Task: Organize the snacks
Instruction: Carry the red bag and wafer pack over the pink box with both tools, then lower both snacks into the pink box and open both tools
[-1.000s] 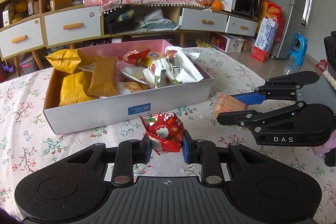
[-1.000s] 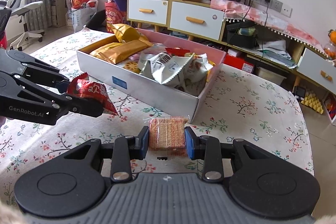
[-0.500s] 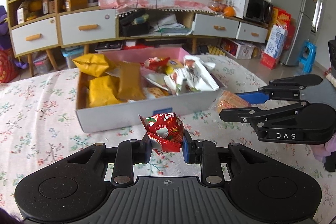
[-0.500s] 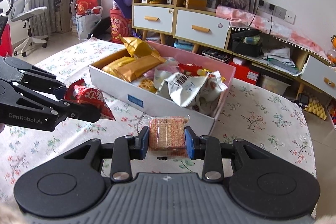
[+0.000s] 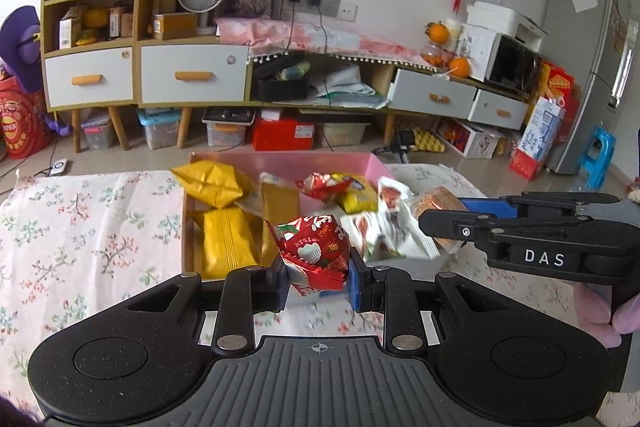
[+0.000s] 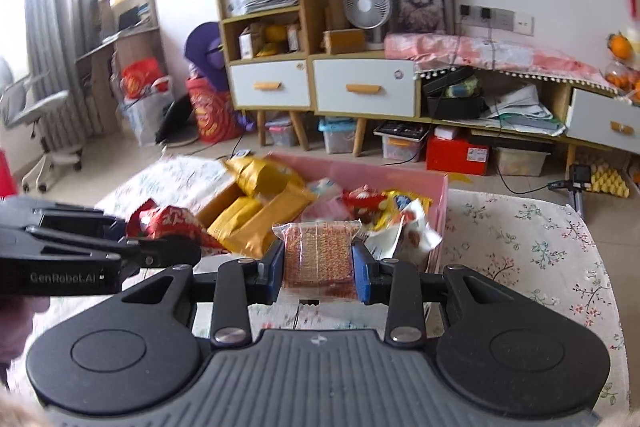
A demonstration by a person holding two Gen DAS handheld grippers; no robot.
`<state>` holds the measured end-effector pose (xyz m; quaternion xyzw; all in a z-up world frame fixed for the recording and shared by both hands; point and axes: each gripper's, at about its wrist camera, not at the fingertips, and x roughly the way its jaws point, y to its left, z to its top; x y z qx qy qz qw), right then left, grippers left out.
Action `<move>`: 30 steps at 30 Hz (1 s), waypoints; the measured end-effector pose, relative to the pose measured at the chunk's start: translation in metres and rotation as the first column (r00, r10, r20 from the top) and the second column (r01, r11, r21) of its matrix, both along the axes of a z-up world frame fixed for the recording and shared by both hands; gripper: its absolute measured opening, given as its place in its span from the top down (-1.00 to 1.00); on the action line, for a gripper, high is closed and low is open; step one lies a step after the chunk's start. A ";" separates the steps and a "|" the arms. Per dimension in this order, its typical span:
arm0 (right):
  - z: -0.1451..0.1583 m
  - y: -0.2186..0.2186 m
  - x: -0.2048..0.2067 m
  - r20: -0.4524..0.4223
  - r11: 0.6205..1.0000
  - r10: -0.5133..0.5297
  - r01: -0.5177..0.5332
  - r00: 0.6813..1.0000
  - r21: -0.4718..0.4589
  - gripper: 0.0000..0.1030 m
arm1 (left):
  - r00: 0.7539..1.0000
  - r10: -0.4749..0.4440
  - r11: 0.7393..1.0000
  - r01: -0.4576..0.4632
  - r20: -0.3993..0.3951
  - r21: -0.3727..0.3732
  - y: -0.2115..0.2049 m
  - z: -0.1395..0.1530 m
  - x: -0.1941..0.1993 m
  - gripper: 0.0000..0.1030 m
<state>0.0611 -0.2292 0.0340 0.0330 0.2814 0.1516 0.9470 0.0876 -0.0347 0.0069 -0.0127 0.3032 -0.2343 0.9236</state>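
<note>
Snacks in hand: a red packet (image 5: pixel 314 247) is pinched between the pads of the left gripper (image 5: pixel 318 281) at lower centre of the left view; a clear-wrapped wafer pack (image 6: pixel 319 253) is clamped by the right gripper (image 6: pixel 319 281) at lower centre of the right view.
Reason for the hold: both packs are gripped at their lower edge and carried clear of the tablecloth (image 5: pixel 80 227), judged so that they can be dropped into the box from above.
Box: the pink-lined box (image 5: pixel 280 159) is seen in mid frame behind both packs, already filled with yellow bags (image 5: pixel 224 243) on the left and white packets (image 5: pixel 384 227) on the right.
Room behind: a cabinet with white drawers (image 5: pixel 188 75) is seen across the upper frame.
Change from a second earlier: both packs were low over the cloth in front of the box wall; now they are raised and overlap the box opening, with both grips unchanged.
</note>
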 end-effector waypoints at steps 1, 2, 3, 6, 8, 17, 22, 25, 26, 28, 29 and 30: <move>0.000 -0.001 0.006 -0.002 1.000 -0.012 0.012 1.000 0.003 0.38 | 1.000 0.003 1.000 -0.003 -0.004 0.001 -0.002 0.001 0.006 0.51; 0.001 -0.001 0.010 -0.005 1.000 -0.025 0.025 1.000 0.008 0.38 | 1.000 0.001 1.000 -0.001 -0.007 0.003 -0.004 0.002 0.010 0.51; 0.001 -0.003 0.015 -0.010 0.999 -0.039 0.039 0.999 0.015 0.38 | 1.000 -0.002 1.000 0.002 -0.009 0.009 -0.008 0.004 0.016 0.51; 0.000 -0.004 0.030 -0.022 0.997 -0.072 0.073 0.997 0.022 0.38 | 1.000 0.002 1.000 -0.002 -0.027 0.014 -0.017 0.004 0.034 0.51; 0.001 -0.005 0.042 -0.028 0.996 -0.092 0.092 0.995 0.011 0.38 | 0.999 0.004 1.000 -0.004 -0.043 0.010 -0.024 0.002 0.047 0.51; -0.007 -0.013 0.090 -0.098 0.988 -0.153 0.152 0.983 -0.013 0.38 | 0.997 -0.006 1.000 0.006 -0.080 0.004 -0.056 -0.015 0.084 0.51; -0.016 -0.018 0.103 -0.133 0.985 -0.174 0.173 0.976 -0.020 0.38 | 0.996 -0.001 0.999 0.005 -0.093 0.039 -0.067 -0.025 0.098 0.51; -0.019 -0.018 0.109 -0.141 0.984 -0.177 0.174 0.974 -0.032 0.45 | 0.995 0.007 0.998 -0.002 -0.095 0.056 -0.073 -0.029 0.105 0.51; -0.020 -0.018 0.110 -0.144 0.984 -0.178 0.175 0.973 -0.030 0.45 | 0.995 0.008 0.998 -0.002 -0.097 0.058 -0.074 -0.030 0.107 0.51; -0.021 -0.018 0.112 -0.150 0.984 -0.176 0.173 0.973 -0.029 0.45 | 0.995 0.010 0.998 -0.003 -0.099 0.070 -0.076 -0.032 0.110 0.50; -0.022 -0.018 0.113 -0.152 0.984 -0.176 0.174 0.972 -0.033 0.45 | 0.995 0.011 0.997 -0.003 -0.099 0.075 -0.078 -0.033 0.111 0.50; -0.022 -0.017 0.112 -0.151 0.984 -0.176 0.173 0.973 -0.037 0.45 | 0.995 0.011 0.997 -0.003 -0.100 0.079 -0.078 -0.034 0.112 0.50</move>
